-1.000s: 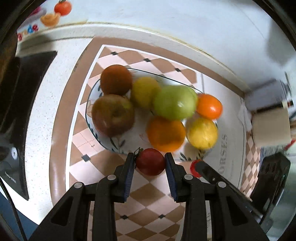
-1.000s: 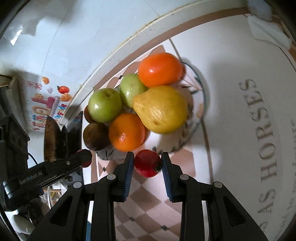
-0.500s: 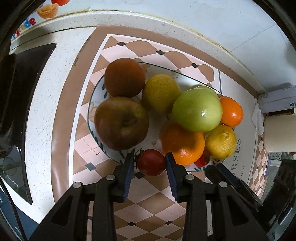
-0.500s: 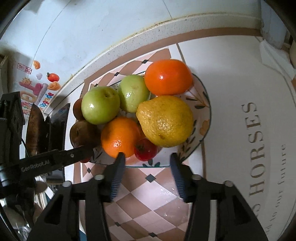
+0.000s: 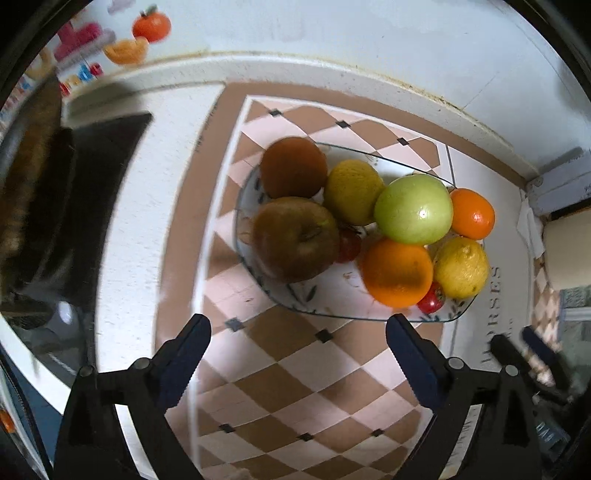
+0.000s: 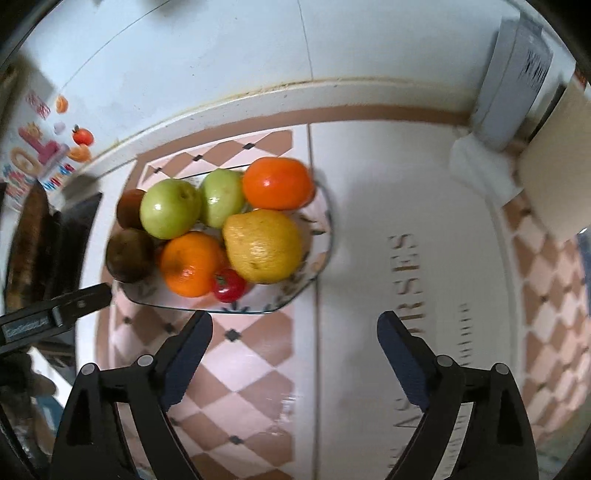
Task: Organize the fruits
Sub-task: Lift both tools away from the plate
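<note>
A glass plate [image 5: 332, 295] with a leaf pattern holds several fruits: a brown apple [image 5: 295, 238], a green apple [image 5: 413, 208], oranges [image 5: 397, 271], a yellow lemon [image 5: 460, 266] and two small red tomatoes [image 5: 349, 245] [image 5: 430, 301]. My left gripper [image 5: 297, 332] is open and empty, just in front of the plate. In the right wrist view the plate [image 6: 258, 308] shows a red tomato [image 6: 229, 286] at its near edge. My right gripper [image 6: 293, 328] is open and empty, near the plate's front right.
The plate sits on a checked brown and pink tablecloth [image 5: 295, 387] beside a white panel with lettering [image 6: 413, 295]. A white wall [image 5: 332, 33] runs behind. A dark object [image 5: 74, 184] lies to the left. The other gripper [image 6: 55, 314] shows at left.
Both grippers opened wide and drew back from the plate. The red tomato each held now lies on the plate among the fruits.
</note>
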The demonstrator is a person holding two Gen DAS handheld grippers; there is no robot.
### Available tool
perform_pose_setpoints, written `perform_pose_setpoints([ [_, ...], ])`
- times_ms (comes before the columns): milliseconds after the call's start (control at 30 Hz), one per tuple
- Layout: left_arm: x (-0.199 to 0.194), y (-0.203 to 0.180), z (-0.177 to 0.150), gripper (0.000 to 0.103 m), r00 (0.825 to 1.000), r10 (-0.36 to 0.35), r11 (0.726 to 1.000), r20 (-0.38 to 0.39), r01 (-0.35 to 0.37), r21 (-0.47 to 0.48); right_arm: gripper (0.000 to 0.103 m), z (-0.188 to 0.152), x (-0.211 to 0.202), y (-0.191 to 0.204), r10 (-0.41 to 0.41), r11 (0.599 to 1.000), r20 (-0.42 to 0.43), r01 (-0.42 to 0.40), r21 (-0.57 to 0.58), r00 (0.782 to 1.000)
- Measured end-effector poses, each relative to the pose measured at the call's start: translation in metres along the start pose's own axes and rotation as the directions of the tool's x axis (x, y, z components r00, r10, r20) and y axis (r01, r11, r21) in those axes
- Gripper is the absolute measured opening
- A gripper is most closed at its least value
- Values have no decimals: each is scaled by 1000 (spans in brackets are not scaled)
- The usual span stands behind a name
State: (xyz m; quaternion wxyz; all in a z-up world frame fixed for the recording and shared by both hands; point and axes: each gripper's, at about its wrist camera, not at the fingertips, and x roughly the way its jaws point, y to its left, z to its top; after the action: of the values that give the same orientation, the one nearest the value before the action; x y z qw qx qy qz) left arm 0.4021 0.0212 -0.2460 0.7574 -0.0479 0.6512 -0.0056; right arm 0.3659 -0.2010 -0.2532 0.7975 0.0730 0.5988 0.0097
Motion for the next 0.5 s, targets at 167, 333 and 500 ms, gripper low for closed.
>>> perform_pose_setpoints([
  [167, -16, -3, -16, 97, 995, 73, 997, 62, -75, 31, 96, -2, -17, 3, -47, 998, 37, 49, -34, 998],
  [333, -33, -5, -32, 97, 991, 84, 996, 101, -87, 21, 97, -7, -41, 6, -32, 998, 80, 36, -48, 996],
  [500, -63, -8, -51, 97, 979, 110, 993, 173, -115, 17, 97, -22, -77, 12, -23, 997, 135, 32, -63, 991],
])
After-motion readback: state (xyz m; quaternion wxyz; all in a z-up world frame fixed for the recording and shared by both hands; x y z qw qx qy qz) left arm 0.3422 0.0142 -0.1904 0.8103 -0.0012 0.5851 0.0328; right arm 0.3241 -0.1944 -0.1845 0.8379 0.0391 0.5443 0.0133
